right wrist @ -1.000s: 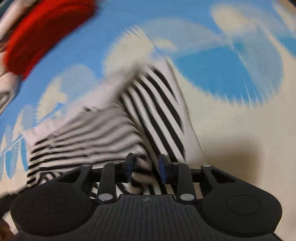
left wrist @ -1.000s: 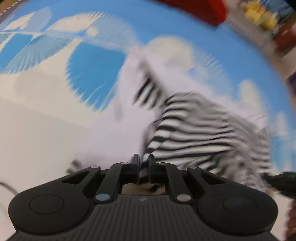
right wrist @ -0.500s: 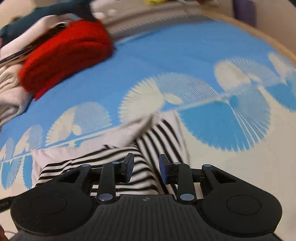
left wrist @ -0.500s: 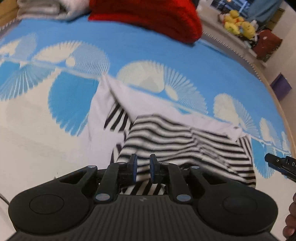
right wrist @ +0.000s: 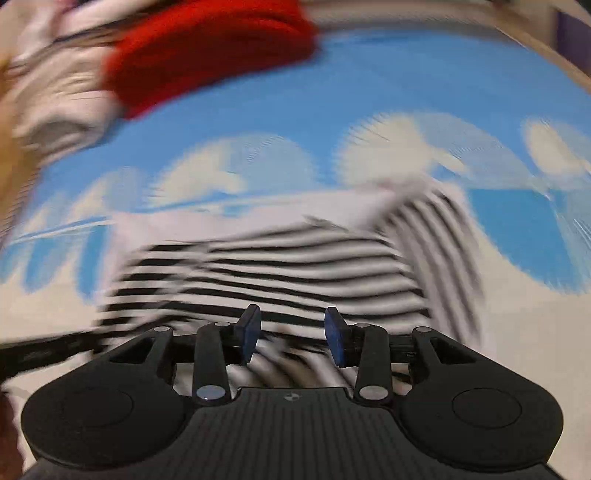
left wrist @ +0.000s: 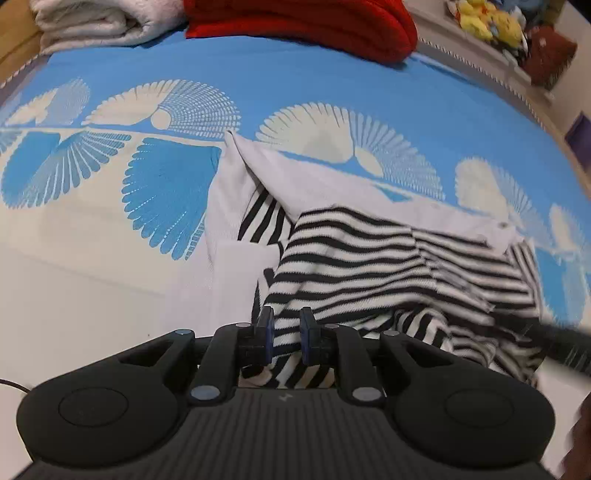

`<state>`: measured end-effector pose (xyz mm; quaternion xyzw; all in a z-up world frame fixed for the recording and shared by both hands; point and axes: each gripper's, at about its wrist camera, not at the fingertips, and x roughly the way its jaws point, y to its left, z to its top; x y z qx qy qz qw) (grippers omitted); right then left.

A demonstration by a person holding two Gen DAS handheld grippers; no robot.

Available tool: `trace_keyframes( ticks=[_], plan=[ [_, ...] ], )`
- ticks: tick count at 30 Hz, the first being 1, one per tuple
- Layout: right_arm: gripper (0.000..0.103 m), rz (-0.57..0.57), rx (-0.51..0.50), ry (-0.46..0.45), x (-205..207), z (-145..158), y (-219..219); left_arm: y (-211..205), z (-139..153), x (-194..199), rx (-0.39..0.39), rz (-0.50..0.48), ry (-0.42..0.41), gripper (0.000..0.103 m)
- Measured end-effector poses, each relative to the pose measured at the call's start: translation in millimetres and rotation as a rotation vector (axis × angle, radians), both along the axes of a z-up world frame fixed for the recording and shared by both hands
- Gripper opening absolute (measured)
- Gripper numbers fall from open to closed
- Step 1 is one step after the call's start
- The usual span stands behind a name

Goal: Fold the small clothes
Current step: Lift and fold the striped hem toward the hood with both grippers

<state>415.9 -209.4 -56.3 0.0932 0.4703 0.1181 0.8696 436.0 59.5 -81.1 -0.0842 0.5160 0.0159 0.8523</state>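
Striped top (left wrist: 369,266) lies half-folded on the bed, ahead of both sets of fingers. Left gripper (left wrist: 287,334): narrow gap, cloth between, grip unclear. Right gripper (right wrist: 291,334): opening, nothing held. Risk: left snags cloth, undoing fold.

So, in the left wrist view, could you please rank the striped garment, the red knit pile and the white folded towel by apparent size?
1. Striped garment, nearest the camera
2. Red knit pile, partly cropped
3. White folded towel, also cropped
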Motion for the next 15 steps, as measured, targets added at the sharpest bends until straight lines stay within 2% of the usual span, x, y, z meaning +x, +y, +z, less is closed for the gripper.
trace_keyframes(
  ticks=[1, 2, 4, 5, 6, 8, 11, 13, 15],
  plan=[
    [0.040, 0.041, 0.019, 0.038, 2, -7, 6, 2, 0, 1, -0.009, 0.006, -0.002, 0.015],
    [0.041, 0.090, 0.013, 0.112, 4, -18, 12, 3, 0, 2, -0.010, 0.010, -0.003, 0.016],
    [0.042, 0.180, -0.074, 0.279, 2, -45, 25, 3, 1, 5, -0.012, 0.013, 0.000, 0.016],
    [0.042, 0.192, -0.122, 0.308, 0, -53, 26, 3, 1, 6, -0.014, 0.011, 0.003, 0.016],
    [0.042, 0.189, -0.139, 0.299, 0, -53, 25, 3, 1, 6, -0.016, 0.009, 0.005, 0.016],
    [0.042, 0.171, -0.102, 0.265, 3, -41, 16, 3, 0, 7, -0.017, 0.002, 0.010, 0.016],
    [0.042, 0.102, -0.071, 0.134, 9, -11, -7, 0, -4, 7, -0.005, -0.013, 0.014, 0.018],
    [0.042, 0.035, -0.111, 0.069, 12, -1, -24, -4, -15, 7, 0.019, -0.031, 0.045, 0.019],
    [0.043, -0.051, -0.193, 0.070, 16, -6, -37, -7, -28, 7, 0.040, -0.040, 0.092, 0.019]
  ],
)
